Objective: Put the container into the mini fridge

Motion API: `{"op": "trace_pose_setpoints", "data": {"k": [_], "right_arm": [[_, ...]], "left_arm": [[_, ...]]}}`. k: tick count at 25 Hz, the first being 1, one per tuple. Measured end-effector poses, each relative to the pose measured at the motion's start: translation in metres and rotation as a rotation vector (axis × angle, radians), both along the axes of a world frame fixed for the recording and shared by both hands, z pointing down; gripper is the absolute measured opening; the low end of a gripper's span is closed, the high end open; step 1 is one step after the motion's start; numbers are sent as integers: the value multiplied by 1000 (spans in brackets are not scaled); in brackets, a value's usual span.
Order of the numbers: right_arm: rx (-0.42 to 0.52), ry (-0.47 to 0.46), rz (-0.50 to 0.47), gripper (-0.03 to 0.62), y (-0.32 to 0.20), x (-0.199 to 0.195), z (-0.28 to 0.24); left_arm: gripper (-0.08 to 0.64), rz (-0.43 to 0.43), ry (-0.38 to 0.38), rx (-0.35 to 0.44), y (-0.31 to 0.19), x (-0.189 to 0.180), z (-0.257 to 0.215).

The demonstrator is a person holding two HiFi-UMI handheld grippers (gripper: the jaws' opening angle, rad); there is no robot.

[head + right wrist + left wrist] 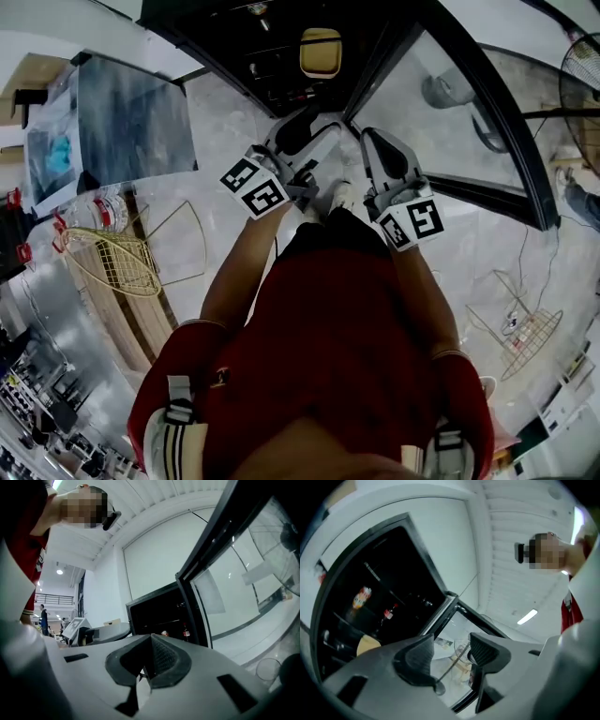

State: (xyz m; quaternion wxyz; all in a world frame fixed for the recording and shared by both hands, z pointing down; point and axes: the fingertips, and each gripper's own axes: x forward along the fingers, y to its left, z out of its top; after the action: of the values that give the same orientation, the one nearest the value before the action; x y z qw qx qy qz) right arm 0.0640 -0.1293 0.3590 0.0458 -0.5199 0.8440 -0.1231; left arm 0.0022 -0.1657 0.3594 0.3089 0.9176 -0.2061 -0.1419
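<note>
The mini fridge (267, 56) stands open ahead of me, its inside dark. A pale yellow container (320, 52) sits inside it on a shelf; in the left gripper view the container (368, 644) shows low in the fridge (370, 573), partly behind a jaw. My left gripper (309, 127) is a short way in front of the opening, open, with nothing between its jaws (451, 645). My right gripper (375, 142) is beside it, shut and empty (151, 657). The fridge's glass door (450, 103) is swung out to the right.
A bottle (389, 613) and a can (361, 597) with red labels stand in the fridge. A yellow wire rack (117, 258) and water bottles (103, 211) lie at the left, a wire stand (525, 337) at the right, a fan (583, 84) at the far right.
</note>
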Motion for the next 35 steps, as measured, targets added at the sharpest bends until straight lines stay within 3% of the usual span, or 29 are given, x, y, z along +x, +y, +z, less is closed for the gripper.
{"op": "trace_pose_setpoints", "data": {"k": [6, 12, 21, 35], "right_arm": [[66, 12, -56, -3, 15, -17, -36], [116, 20, -96, -3, 31, -28, -64], [199, 45, -152, -3, 41, -45, -100], [213, 78, -146, -3, 48, -70, -98]], "left_arm": [[163, -12, -117, 192, 23, -15, -46], [42, -77, -233, 318, 41, -26, -73], [6, -138, -366, 496, 63, -36, -100], [6, -159, -332, 482, 73, -62, -94]]}}
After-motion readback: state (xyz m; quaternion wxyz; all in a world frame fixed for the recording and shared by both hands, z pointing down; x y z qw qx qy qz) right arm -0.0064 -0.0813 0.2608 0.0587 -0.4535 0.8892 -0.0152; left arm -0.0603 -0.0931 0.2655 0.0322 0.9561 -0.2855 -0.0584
